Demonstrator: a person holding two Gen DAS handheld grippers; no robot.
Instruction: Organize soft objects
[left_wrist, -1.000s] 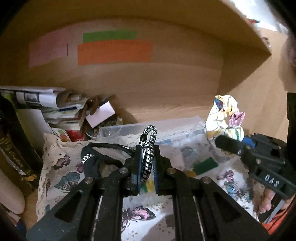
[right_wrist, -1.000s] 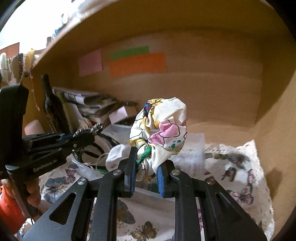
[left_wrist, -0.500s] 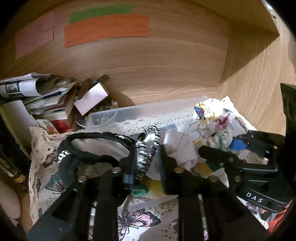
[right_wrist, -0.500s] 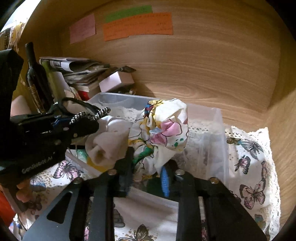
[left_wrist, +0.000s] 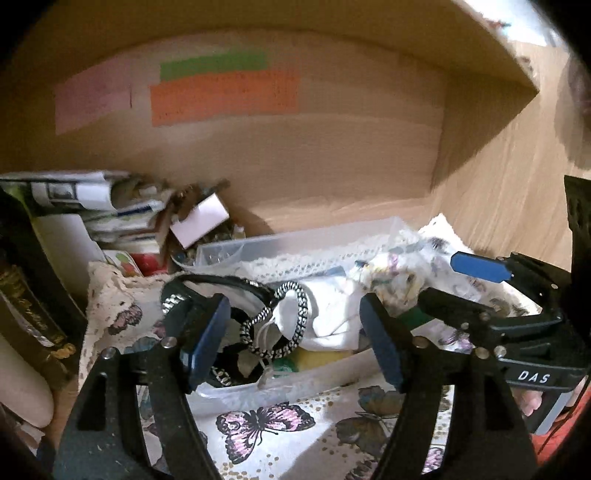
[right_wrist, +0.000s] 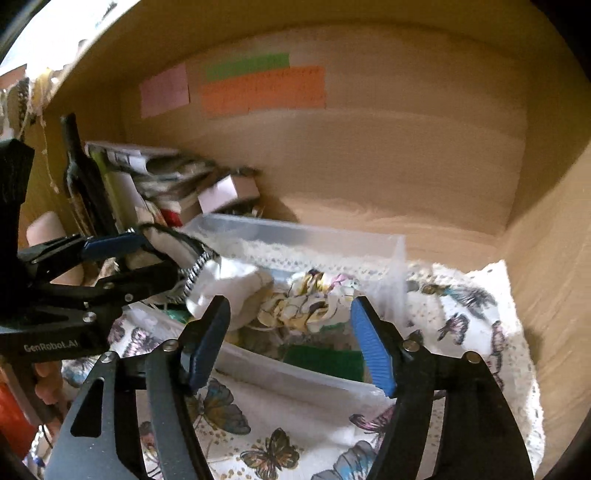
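The left gripper (left_wrist: 291, 336) hangs with its jaws spread wide over the near edge of a clear plastic bin (left_wrist: 295, 240), holding nothing. Between its blue pads (left_wrist: 205, 332), the black-and-white braided band (left_wrist: 275, 321) lies loose in the bin, draped over a white cloth (left_wrist: 332, 314) at about 12 o'clock from the fingertips. A black strap loop (left_wrist: 207, 280) curls at 10 o'clock, at the bin's left end.

The right gripper (right_wrist: 291, 339) is just as wide open and grips nothing. The crumpled floral cloth (right_wrist: 306, 299) sits inside the bin (right_wrist: 306, 232) between its pads (right_wrist: 369, 347), at 12 o'clock, free of both fingers. The white cloth (right_wrist: 225, 284) lies beside it at 10 o'clock, and a green pad (right_wrist: 325, 362) shows low in the bin at 1 o'clock, by the near wall. From the left wrist view the right gripper (left_wrist: 436, 280) comes in at 3 o'clock; from the right wrist view the left gripper (right_wrist: 147, 258) comes in at 9 o'clock.

The bin rests on a butterfly-print lace cloth (right_wrist: 461, 314) laid over a wooden shelf. On the back wall, pink (right_wrist: 164, 90), green (right_wrist: 247, 64) and orange (right_wrist: 264, 90) paper notes sit at 12 o'clock. A dark bottle (right_wrist: 79, 173) and a pile of papers (right_wrist: 155, 166) stand at 10 o'clock.
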